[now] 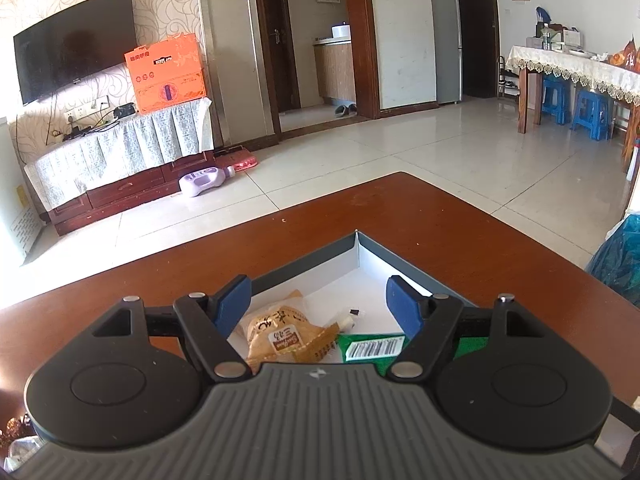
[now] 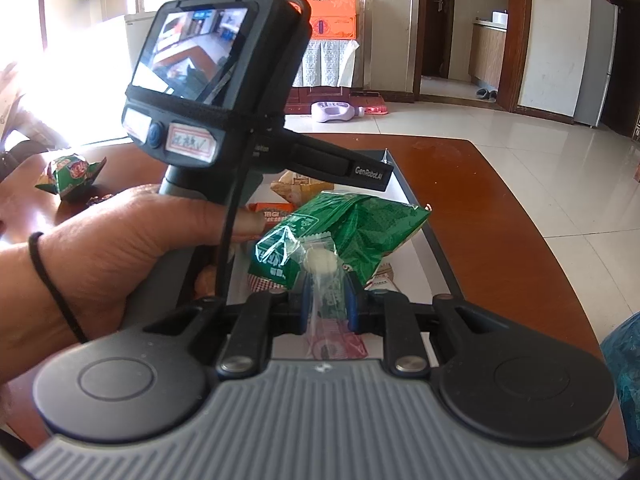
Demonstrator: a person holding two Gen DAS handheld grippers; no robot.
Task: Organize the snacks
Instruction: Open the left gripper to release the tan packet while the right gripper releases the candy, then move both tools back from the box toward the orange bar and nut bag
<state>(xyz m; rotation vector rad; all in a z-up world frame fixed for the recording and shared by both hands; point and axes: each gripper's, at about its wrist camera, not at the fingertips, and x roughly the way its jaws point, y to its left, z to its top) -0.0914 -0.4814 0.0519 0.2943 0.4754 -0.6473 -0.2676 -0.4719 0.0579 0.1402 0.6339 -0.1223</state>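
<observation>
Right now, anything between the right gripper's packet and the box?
Yes. The right gripper holds a clear candy packet low over the box; the green bag already lies under and ahead of it.

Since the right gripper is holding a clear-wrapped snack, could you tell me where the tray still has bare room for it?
The tray is bare in its far corner, beyond the tan snack packet and green packet; the open left gripper hangs there. The near part is crowded: the right gripper holds the clear-wrapped snack over piled packets.

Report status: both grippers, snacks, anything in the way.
Left gripper open above tray. Right gripper shut on clear-wrapped snack. Green bag directly ahead.
</observation>
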